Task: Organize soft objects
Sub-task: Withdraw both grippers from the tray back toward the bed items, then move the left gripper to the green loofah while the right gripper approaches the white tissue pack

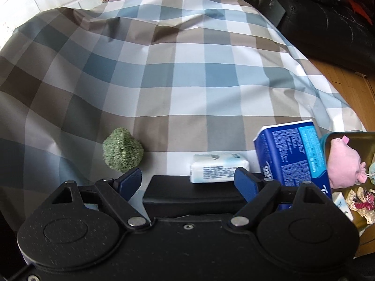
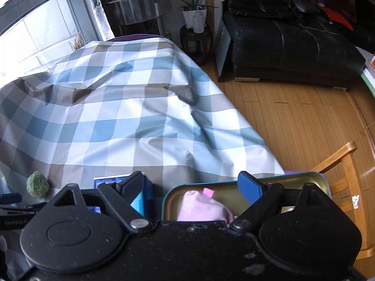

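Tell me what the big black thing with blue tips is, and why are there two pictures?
That black thing is a grabbing tool a person holds, one in each hand. Each carries a camera, so you get two pictures. The left tool is open over a small white tissue pack on the checked cloth, near a green fuzzy ball and a blue package. The right tool is open above a tin tray with a pink soft toy inside. Neither holds anything.

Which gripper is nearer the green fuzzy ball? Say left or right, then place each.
Left. The left gripper is open with the green fuzzy ball just beyond its left finger. The right gripper is open over the tin and pink soft toy, the ball far to its left.
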Available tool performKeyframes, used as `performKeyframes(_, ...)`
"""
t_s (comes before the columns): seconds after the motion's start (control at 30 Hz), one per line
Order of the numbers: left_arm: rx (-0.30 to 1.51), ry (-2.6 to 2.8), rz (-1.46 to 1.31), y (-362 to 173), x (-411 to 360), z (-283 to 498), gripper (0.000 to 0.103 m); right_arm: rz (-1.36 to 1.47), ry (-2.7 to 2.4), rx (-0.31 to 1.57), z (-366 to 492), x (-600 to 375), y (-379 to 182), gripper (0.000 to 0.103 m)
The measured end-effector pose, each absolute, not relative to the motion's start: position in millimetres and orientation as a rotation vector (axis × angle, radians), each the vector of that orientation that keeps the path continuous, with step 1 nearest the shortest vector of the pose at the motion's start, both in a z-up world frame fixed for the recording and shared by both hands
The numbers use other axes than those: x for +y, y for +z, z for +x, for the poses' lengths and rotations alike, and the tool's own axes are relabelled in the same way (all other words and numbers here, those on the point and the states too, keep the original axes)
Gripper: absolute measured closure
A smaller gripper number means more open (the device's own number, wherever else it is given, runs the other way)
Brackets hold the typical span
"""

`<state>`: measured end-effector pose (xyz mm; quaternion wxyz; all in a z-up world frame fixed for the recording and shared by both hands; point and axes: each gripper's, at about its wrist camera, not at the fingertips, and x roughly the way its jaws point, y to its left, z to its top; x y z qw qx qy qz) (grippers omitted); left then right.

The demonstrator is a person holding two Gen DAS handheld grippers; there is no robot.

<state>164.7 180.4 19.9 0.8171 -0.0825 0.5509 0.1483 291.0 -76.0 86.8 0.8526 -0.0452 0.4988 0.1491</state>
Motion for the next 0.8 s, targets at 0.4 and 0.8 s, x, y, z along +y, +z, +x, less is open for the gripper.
performKeyframes(0.4,1.240,0.394,-0.210,-2,245,169,0.021,-0.138,0.391,1.076,281,-27,72,0.014)
performKeyframes(0.8,1.276,0.405,-0.408,-21,280,157,0.021,-0.263,0.669,1.109,214,29,61,0.013)
